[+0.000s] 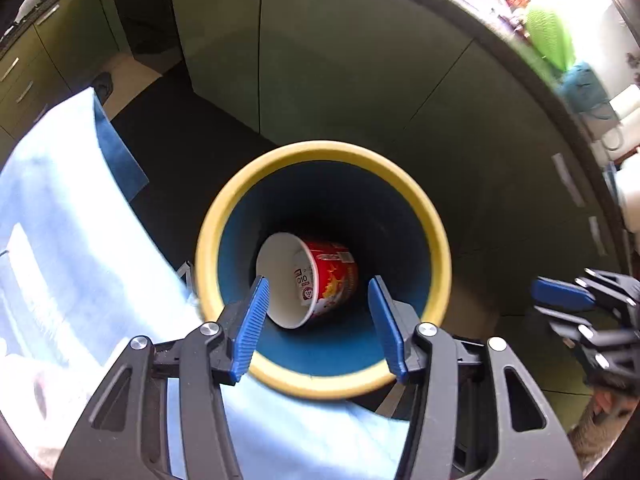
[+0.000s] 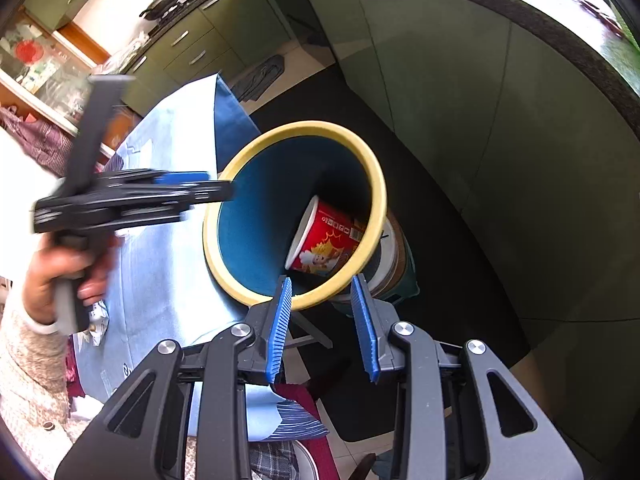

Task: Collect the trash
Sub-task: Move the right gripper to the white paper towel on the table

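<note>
A blue trash bin with a yellow rim (image 1: pixel 320 148) (image 2: pixel 304 126) stands beside the table. A red and white paper noodle cup (image 1: pixel 336 280) (image 2: pixel 328 240) lies on its side at the bottom of the bin. My left gripper (image 1: pixel 319 280) (image 2: pixel 192 186) hangs over the bin's mouth, pointing down into it, open with nothing between its blue pads. My right gripper (image 2: pixel 321 278) (image 1: pixel 560 300) is just outside the bin's near rim, its jaws parted a little and empty.
A table under a light blue cloth (image 1: pixel 80 240) (image 2: pixel 160 260) lies left of the bin, with a crumpled wrapper (image 2: pixel 98 320) near a person's hand. Green cabinets (image 1: pixel 360 60) run behind. A dark mat (image 2: pixel 440 220) covers the floor. The bin rests on a round stand (image 2: pixel 396 248).
</note>
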### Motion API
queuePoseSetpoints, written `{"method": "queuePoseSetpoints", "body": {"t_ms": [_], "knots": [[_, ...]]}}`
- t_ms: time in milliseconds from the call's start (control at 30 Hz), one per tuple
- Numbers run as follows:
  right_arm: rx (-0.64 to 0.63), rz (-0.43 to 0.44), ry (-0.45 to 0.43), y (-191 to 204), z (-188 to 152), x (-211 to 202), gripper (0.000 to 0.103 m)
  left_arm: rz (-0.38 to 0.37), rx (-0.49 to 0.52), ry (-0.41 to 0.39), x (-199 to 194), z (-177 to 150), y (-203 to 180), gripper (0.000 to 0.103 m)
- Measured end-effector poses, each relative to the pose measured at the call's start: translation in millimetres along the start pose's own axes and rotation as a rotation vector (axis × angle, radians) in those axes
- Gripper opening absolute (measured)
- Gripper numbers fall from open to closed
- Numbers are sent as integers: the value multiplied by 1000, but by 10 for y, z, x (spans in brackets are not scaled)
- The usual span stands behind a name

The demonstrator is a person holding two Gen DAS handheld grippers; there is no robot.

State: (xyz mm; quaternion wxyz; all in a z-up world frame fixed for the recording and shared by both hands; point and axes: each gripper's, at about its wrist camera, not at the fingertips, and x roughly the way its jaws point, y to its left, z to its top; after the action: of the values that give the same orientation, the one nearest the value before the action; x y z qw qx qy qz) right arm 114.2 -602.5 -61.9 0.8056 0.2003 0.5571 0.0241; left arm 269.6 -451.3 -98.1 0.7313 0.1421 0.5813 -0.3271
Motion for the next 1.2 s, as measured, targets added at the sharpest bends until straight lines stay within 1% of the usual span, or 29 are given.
{"method": "queuePoseSetpoints", "body": {"t_ms": [33,67,167,267,333,400,533,600,667,733,767,833,933,967,1000,1033,1200], "knots": [[-8,1,3,44,17,27,32,-3,1,-25,-148,-76,30,51],[-16,3,5,86,29,44,32,-9,1,-51,-296,-153,48,54],[-43,6,11,235,22,83,32,-27,-7,-132,-829,-521,174,59],[-81,9,17,449,44,124,32,-11,-20,-192,-1283,-921,328,64],[-109,15,27,620,65,165,32,16,-49,-237,-1592,-1218,494,67],[-141,21,42,812,97,229,32,55,-87,-278,-1782,-1471,746,72],[-221,40,77,1335,215,421,32,142,-164,-325,-2117,-2006,1169,73],[-276,77,91,1665,285,498,32,168,-205,-332,-2190,-2225,1351,74],[-322,122,101,2010,370,565,32,164,-239,-326,-2211,-2407,1513,74],[-375,153,107,2356,424,636,41,162,-264,-324,-2235,-2540,1690,74],[-409,155,108,2525,456,677,45,167,-272,-326,-2239,-2597,1717,74],[-519,110,96,2858,499,774,46,182,-279,-327,-2271,-2728,1779,74],[-750,-63,72,3226,499,1002,47,185,-279,-328,-2310,-2820,1783,74],[-818,-116,66,3282,500,1080,47,183,-279,-329,-2339,-2862,1777,74],[-859,-155,66,3315,526,1162,47,181,-278,-329,-2340,-2867,1777,74],[-866,-161,70,3294,559,1217,47,182,-278,-328,-2340,-2895,1794,74],[-836,-52,77,3233,784,1339,47,181,-291,-315,-2296,-2916,1872,75]]}}
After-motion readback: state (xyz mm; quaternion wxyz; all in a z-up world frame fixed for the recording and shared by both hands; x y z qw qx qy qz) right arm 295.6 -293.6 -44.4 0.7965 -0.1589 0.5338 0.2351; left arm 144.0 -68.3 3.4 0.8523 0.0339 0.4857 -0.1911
